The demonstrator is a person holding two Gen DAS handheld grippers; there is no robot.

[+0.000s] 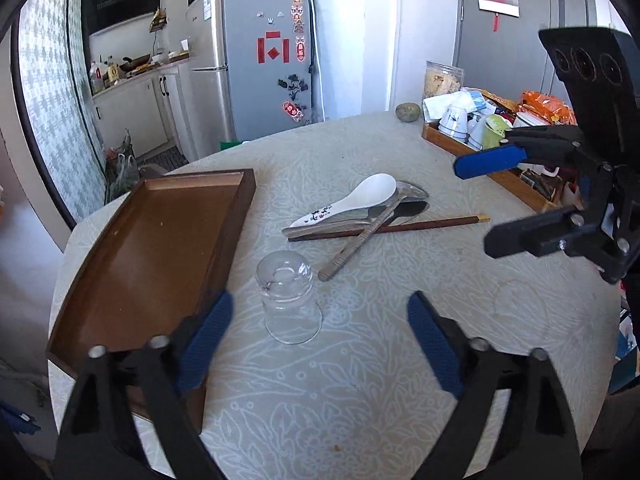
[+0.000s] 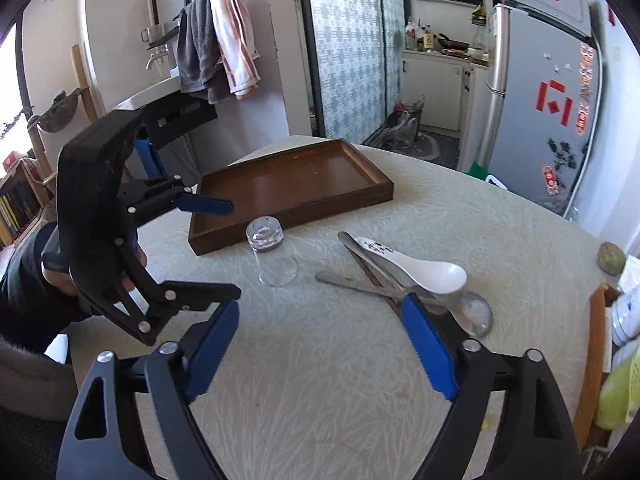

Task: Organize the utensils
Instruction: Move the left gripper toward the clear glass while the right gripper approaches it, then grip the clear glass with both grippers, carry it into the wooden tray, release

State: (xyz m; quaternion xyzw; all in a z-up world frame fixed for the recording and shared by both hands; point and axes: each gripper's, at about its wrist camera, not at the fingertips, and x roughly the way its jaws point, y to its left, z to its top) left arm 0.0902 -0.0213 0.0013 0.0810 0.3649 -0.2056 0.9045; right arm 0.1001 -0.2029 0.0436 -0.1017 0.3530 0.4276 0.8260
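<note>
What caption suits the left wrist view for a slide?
Open left gripper above an upturned glass, beside an empty wooden tray and piled utensils on a table.

A round counter (image 1: 360, 380) covered with a pale leaf-patterned cloth carries an empty brown wooden tray (image 1: 152, 248) at its left edge. Just beside the tray stands an upturned clear glass (image 1: 286, 296). Near the middle, a white ceramic spoon (image 1: 352, 200), metal spoons (image 1: 360, 236) and dark chopsticks (image 1: 400, 226) lie crossed in a pile; a second, filled tray (image 1: 504, 176) sits at the far right.
</note>
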